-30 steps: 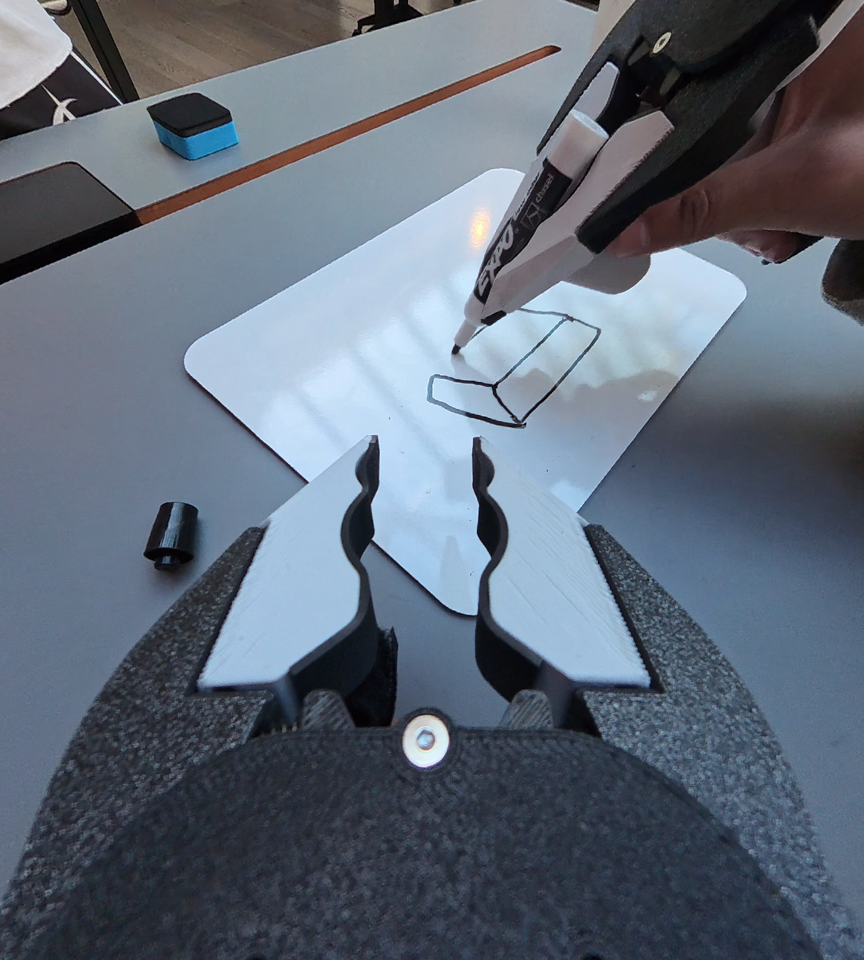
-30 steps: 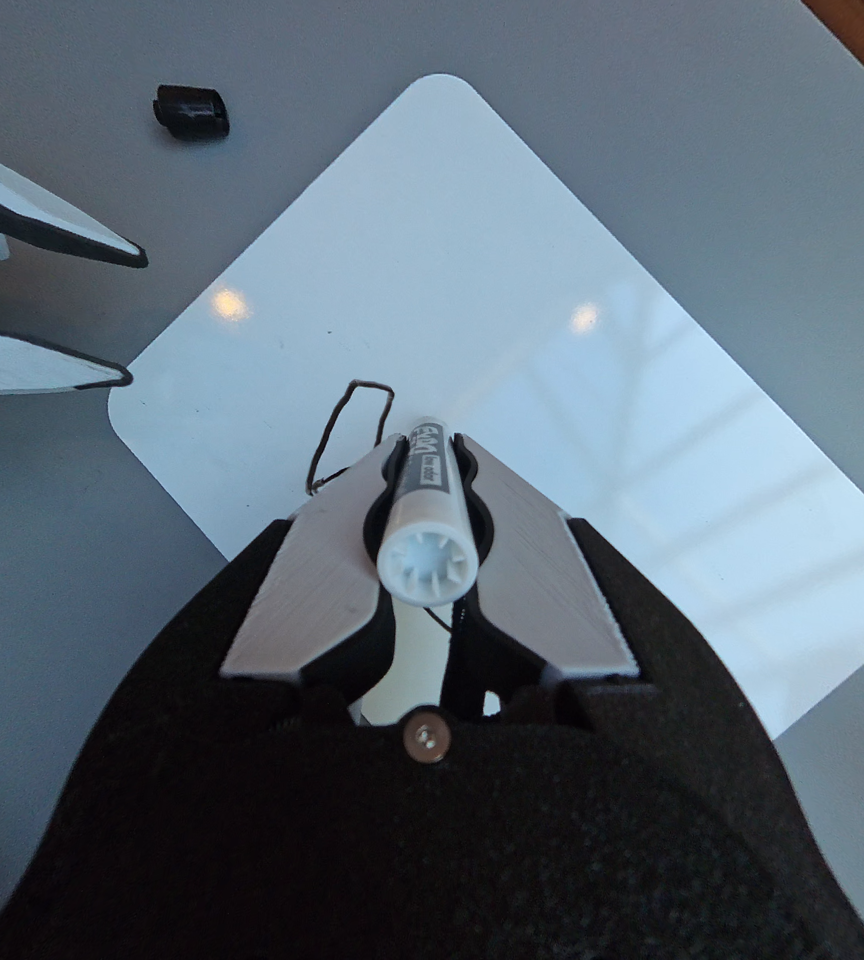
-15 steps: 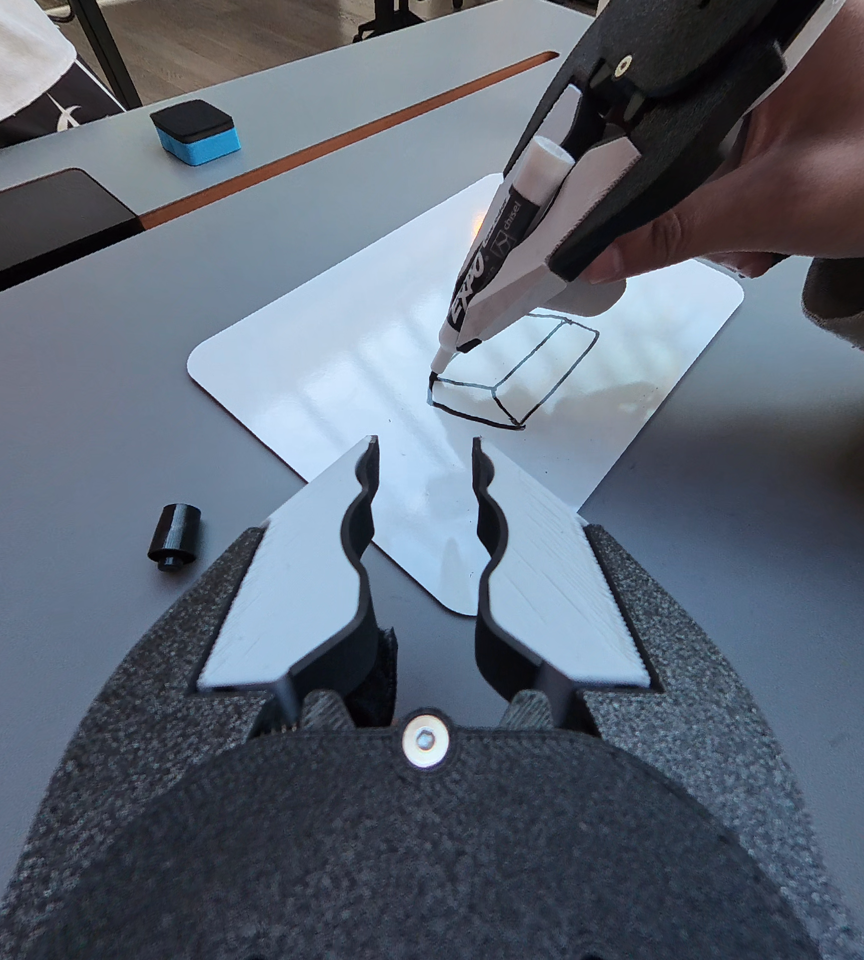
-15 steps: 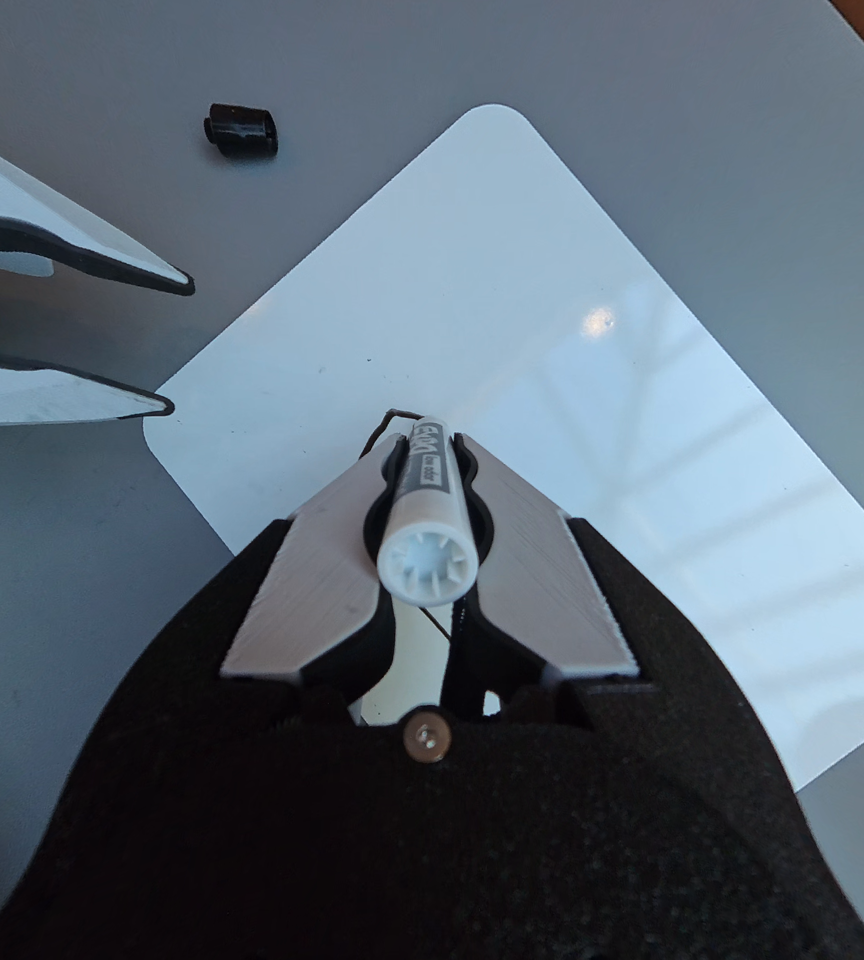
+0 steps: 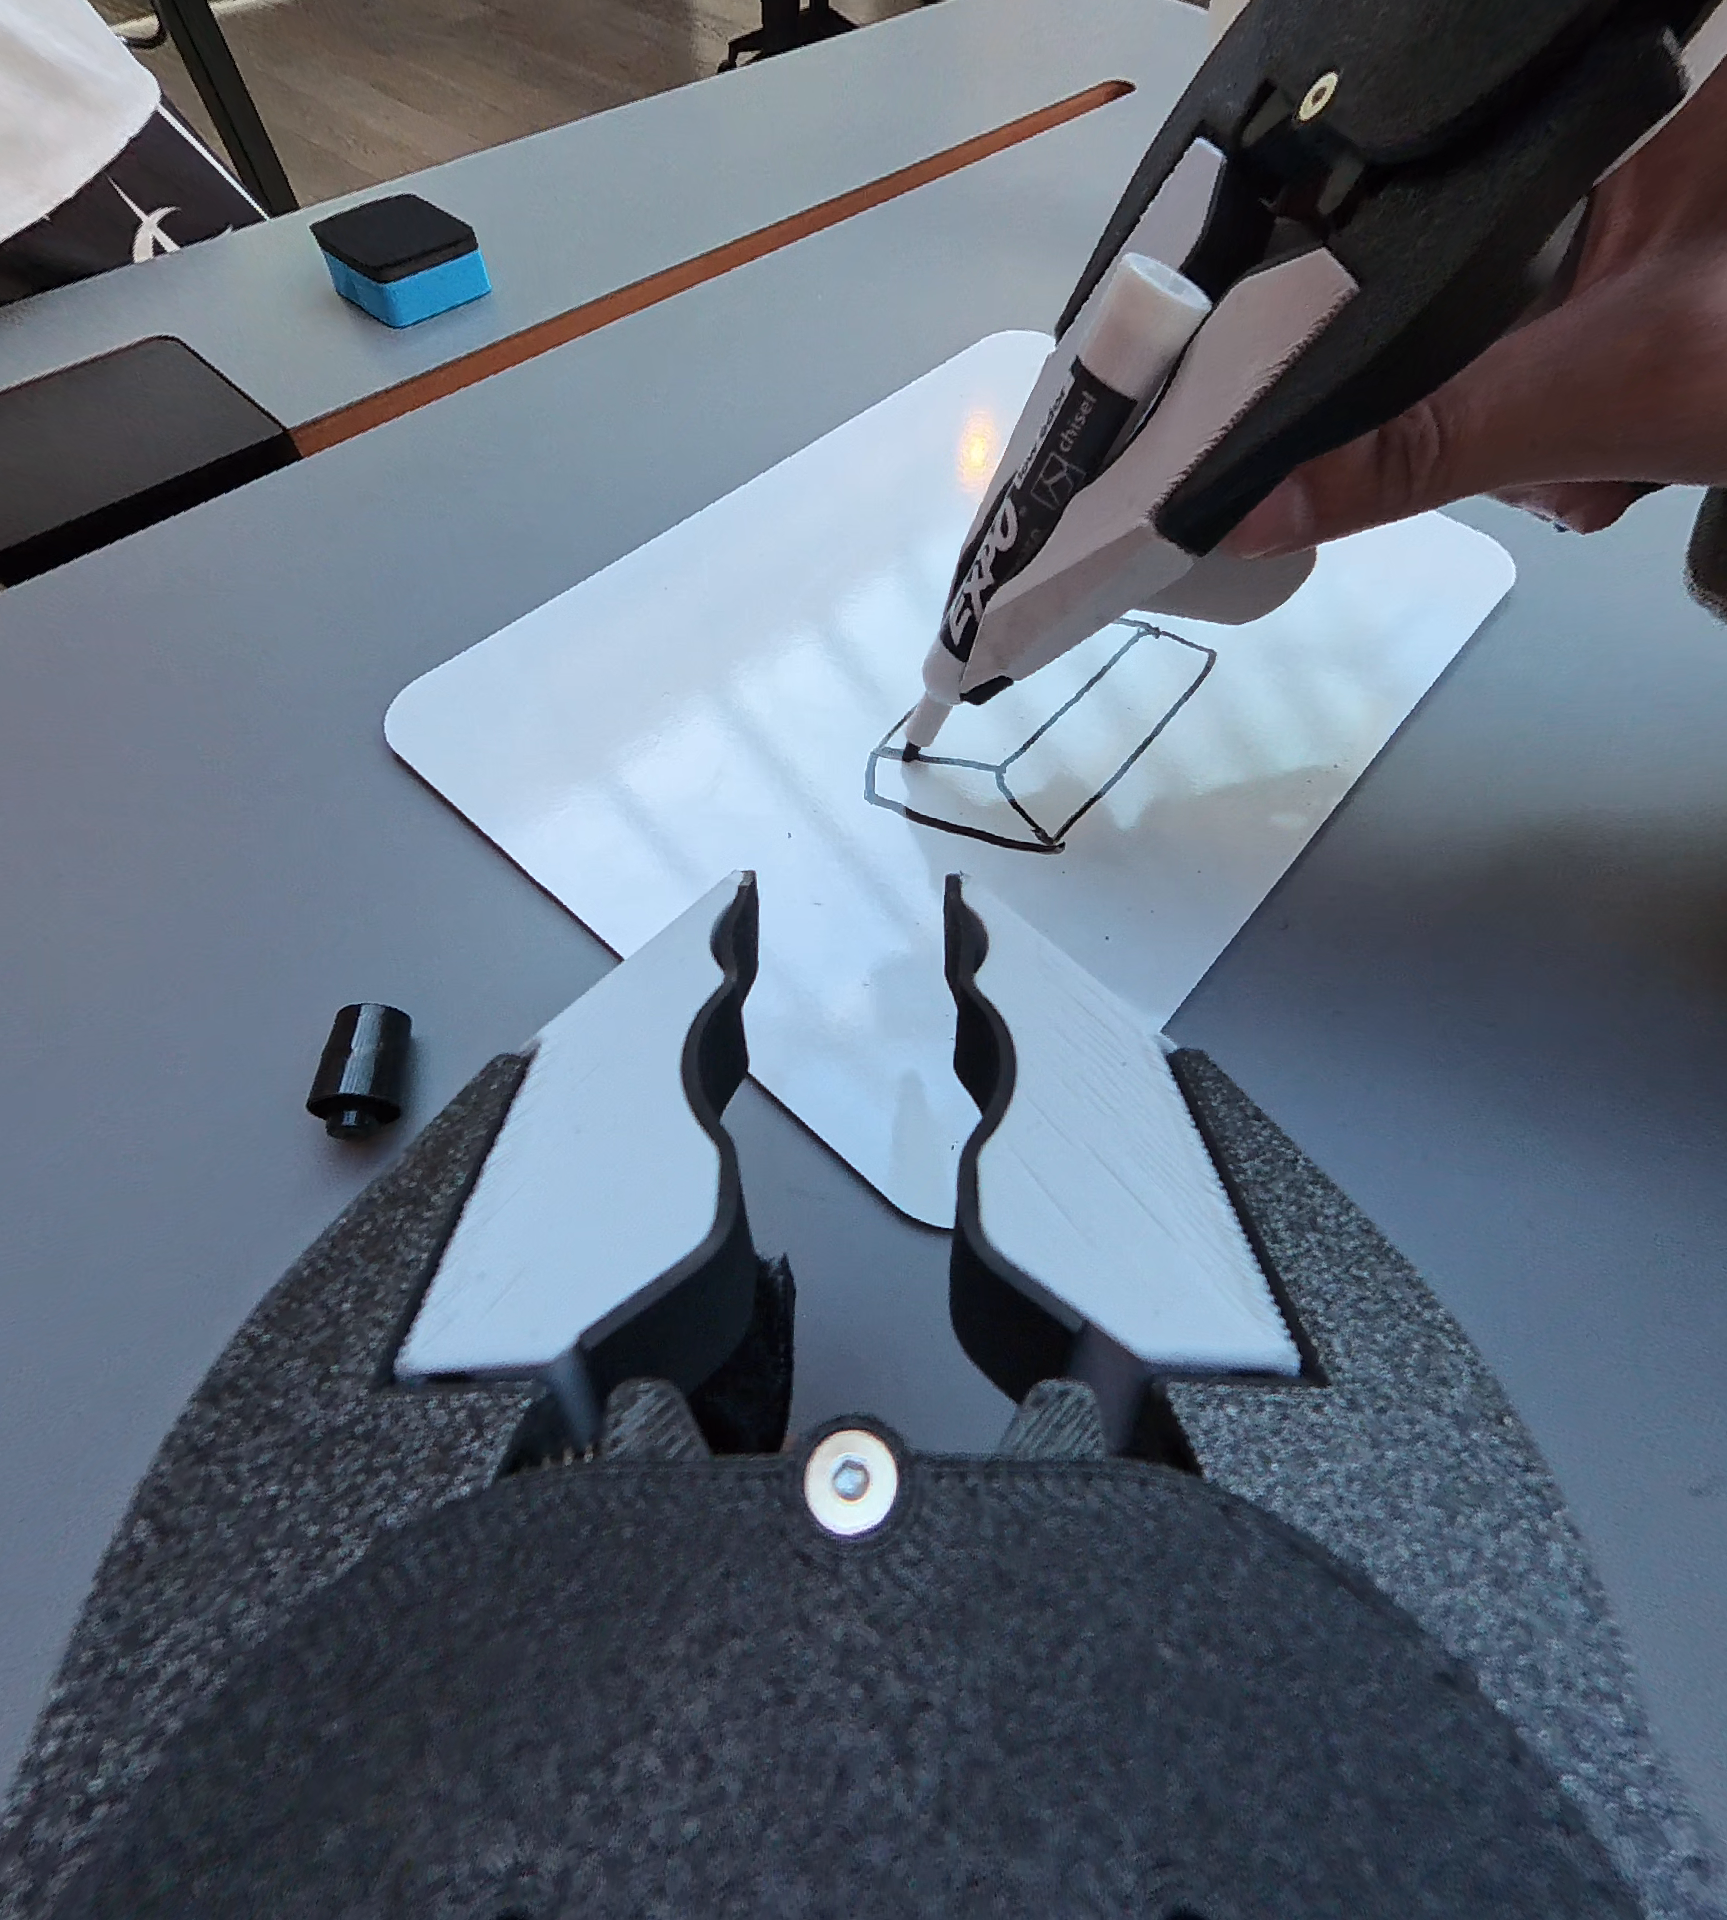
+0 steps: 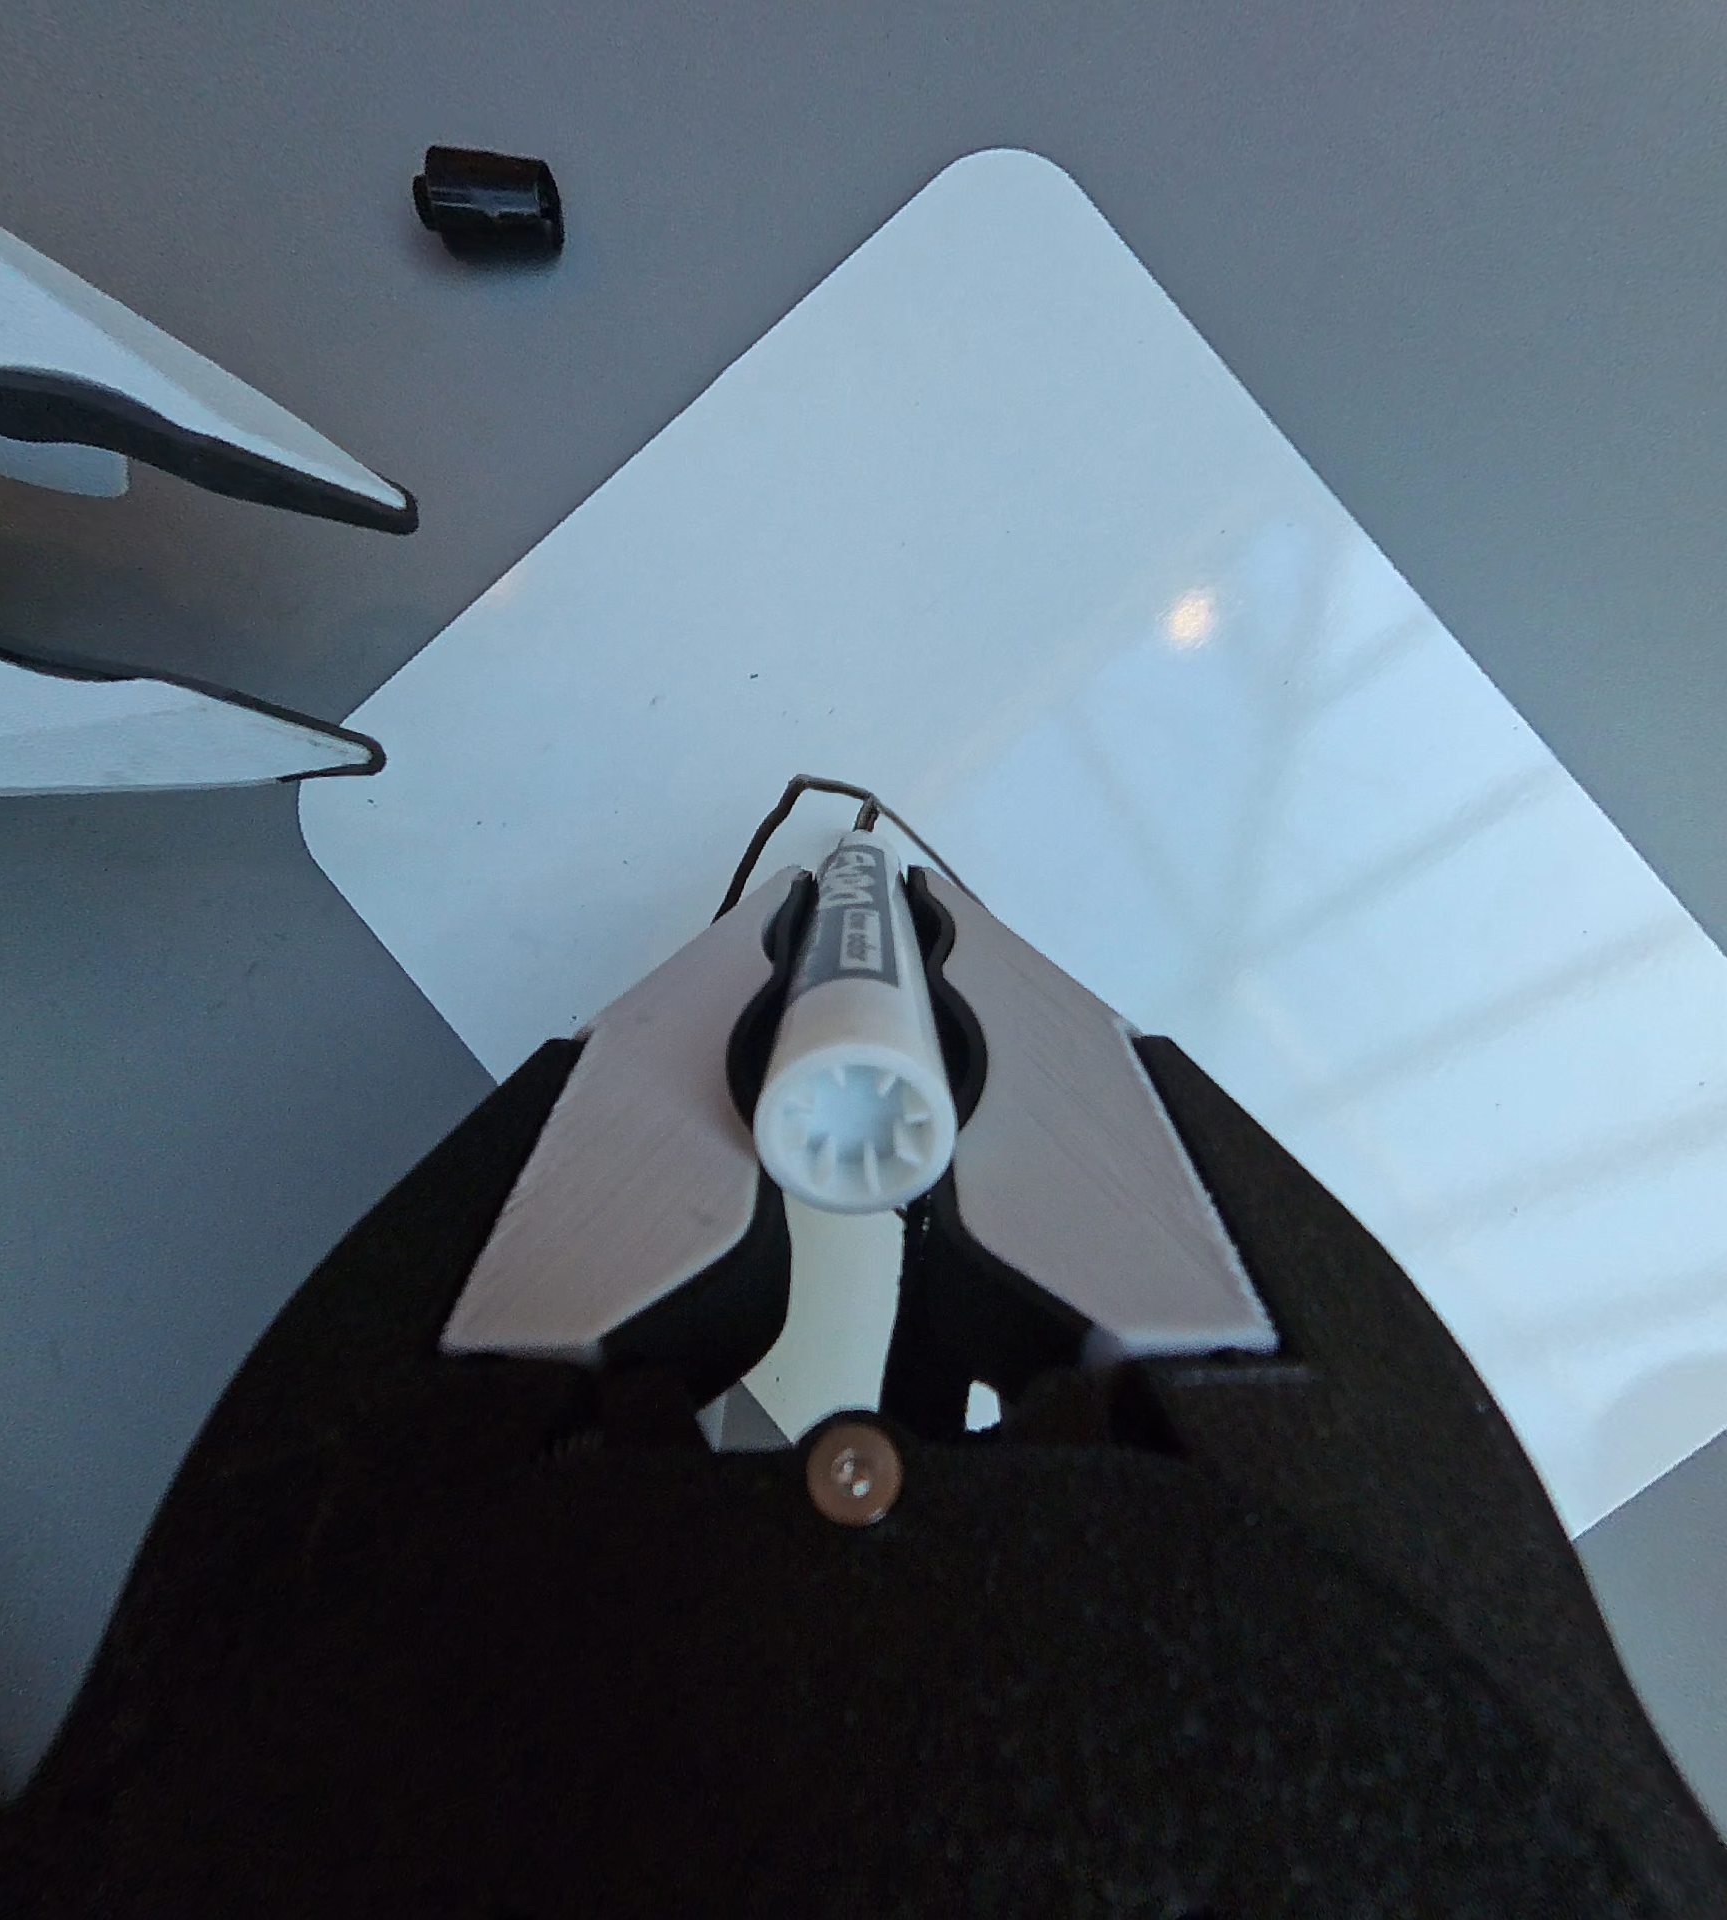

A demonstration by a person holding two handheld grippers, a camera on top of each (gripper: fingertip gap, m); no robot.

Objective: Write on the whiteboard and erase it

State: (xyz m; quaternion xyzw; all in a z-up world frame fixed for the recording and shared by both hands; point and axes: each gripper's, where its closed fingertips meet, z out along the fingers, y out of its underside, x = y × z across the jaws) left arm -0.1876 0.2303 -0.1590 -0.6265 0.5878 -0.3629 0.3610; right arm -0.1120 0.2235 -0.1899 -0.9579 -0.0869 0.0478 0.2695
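- White and glossy, the small whiteboard (image 5: 734, 665) is lying flat on the grey table (image 5: 163, 831), giving the marker a hard, level surface to draw on.
- The right gripper (image 6: 854, 883) is clenching a dry-erase marker (image 6: 854, 997) along the groove between its fingers, so the barrel is sitting steady and slanted with the tip pressing on the board.
- The tip (image 5: 913, 750) is touching the box-like black outline (image 5: 1035, 748), at about 1 o'clock from the left gripper (image 5: 848, 883).
- The left gripper is hovering released and empty over the board's near corner, clear of the drawing.
- The black marker cap (image 5: 360, 1065) is lying on the table at 9 o'clock, off the board.
- A blue-and-black eraser (image 5: 402, 260) is sitting far off at 11 o'clock.
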